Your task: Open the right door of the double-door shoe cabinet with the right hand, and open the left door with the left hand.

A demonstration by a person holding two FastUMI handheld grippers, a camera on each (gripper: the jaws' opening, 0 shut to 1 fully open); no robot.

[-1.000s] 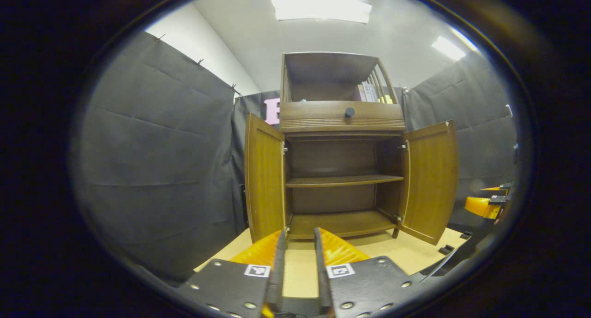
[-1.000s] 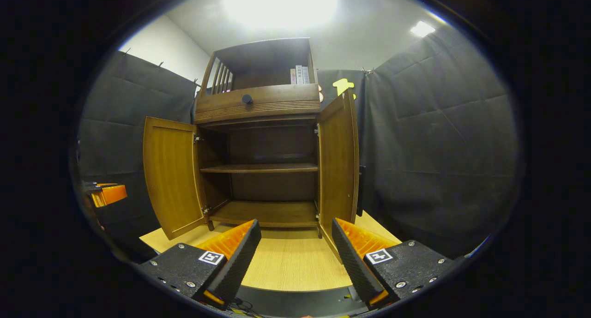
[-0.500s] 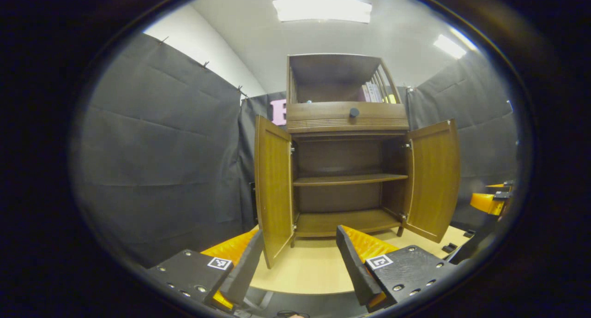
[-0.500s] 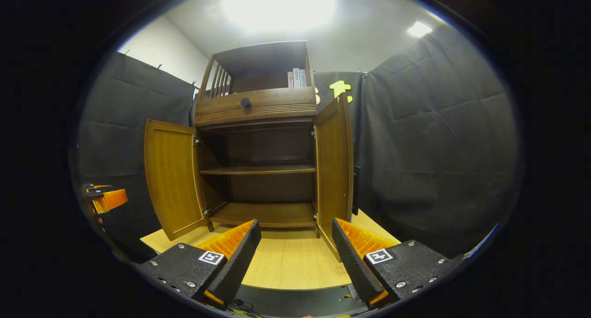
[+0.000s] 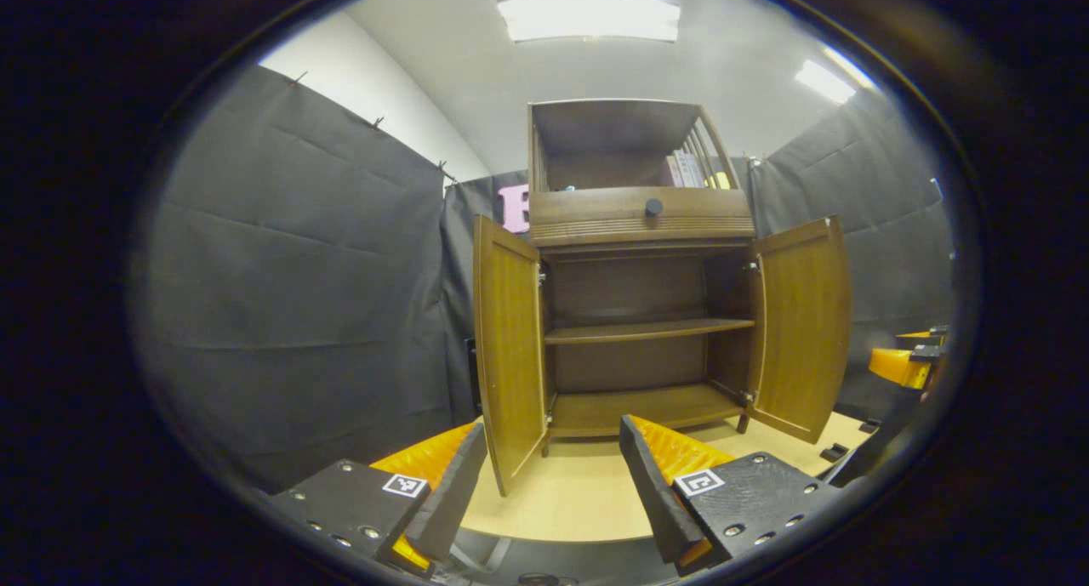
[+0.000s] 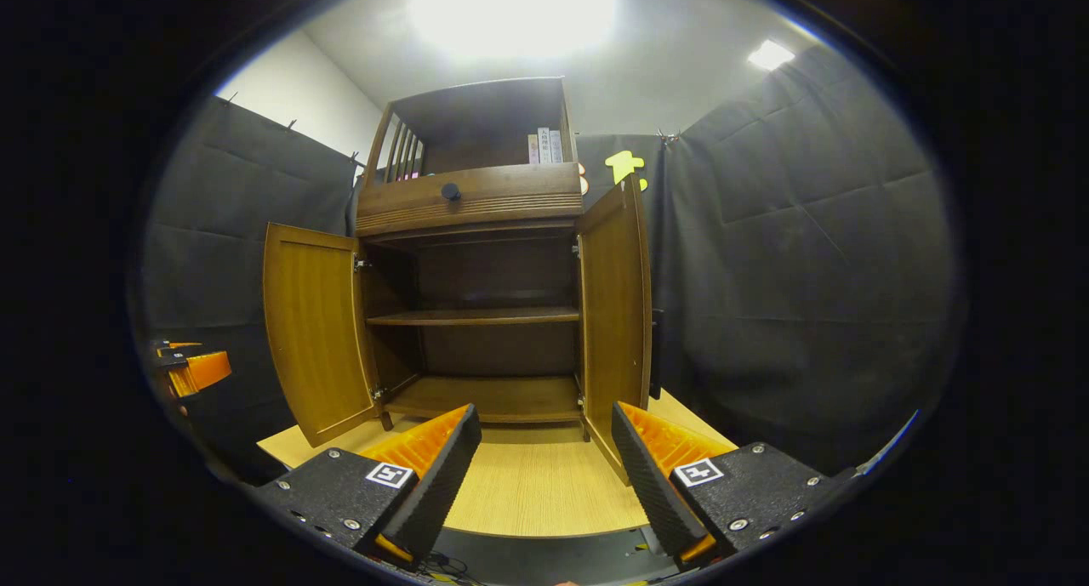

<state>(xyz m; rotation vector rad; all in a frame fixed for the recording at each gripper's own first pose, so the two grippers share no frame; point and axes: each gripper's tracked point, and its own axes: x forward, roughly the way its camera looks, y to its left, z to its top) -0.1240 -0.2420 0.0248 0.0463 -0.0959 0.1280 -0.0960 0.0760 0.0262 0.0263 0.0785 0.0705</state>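
The brown wooden shoe cabinet [image 5: 640,220] [image 6: 470,201] stands on a light wood floor panel with both doors swung wide. In the left gripper view the left door [image 5: 508,348] juts toward me and the right door [image 5: 803,322] hangs open beyond. In the right gripper view the right door [image 6: 616,314] is edge-on and the left door [image 6: 310,335] faces me. My left gripper [image 5: 553,471] is open, back from the left door, nothing between its fingers. My right gripper [image 6: 544,458] is open too, short of the right door, holding nothing.
Inside are a middle shelf [image 5: 647,331] and a bottom shelf [image 6: 493,396], both bare. A drawer with a round dark knob [image 5: 652,207] sits above the doors, and books [image 5: 685,169] stand in the top compartment. Black cloth walls close in on both sides.
My left gripper opened from nearly shut and drew back from the left door, which swung slightly wider. The right gripper stayed open and barely moved.
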